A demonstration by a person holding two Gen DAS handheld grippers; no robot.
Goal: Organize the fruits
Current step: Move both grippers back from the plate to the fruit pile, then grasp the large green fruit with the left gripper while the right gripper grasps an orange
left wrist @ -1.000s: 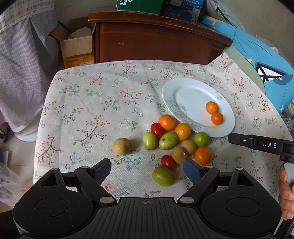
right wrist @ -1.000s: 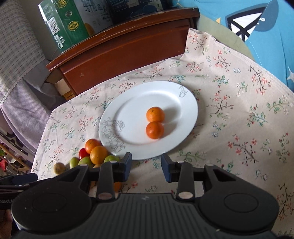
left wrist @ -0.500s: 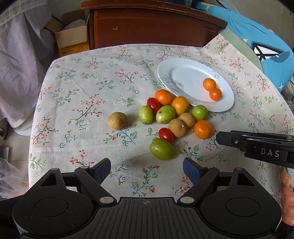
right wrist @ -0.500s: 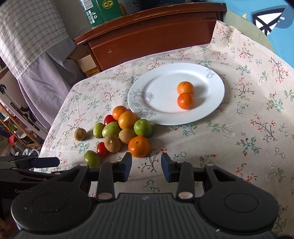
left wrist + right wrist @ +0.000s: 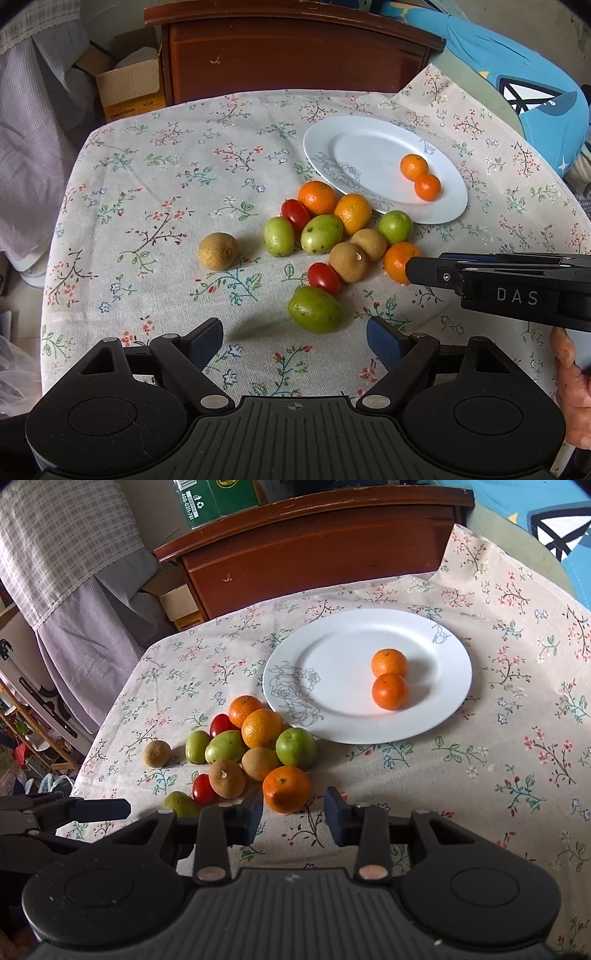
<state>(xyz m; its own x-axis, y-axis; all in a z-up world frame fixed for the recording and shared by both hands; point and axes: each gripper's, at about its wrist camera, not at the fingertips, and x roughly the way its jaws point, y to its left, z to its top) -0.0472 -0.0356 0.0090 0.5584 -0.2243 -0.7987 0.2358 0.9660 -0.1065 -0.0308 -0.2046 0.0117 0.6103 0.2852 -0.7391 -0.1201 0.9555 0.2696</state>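
Both grippers dropped closer to fruit pile; right gripper point(image 5: 293, 812), jaws part-open & empty, needs closing on nearest orange point(image 5: 287, 788); left gripper point(image 5: 295, 341) wide, empty.

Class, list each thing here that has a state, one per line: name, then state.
Left gripper: open, empty, above the cloth.
Right gripper: open, narrow gap, nothing gripped, nearest orange just ahead.
Plate: upright, holding two oranges that touch.
Loose fruit pile: on the cloth, beside the plate.
Cardboard box: flaps open.
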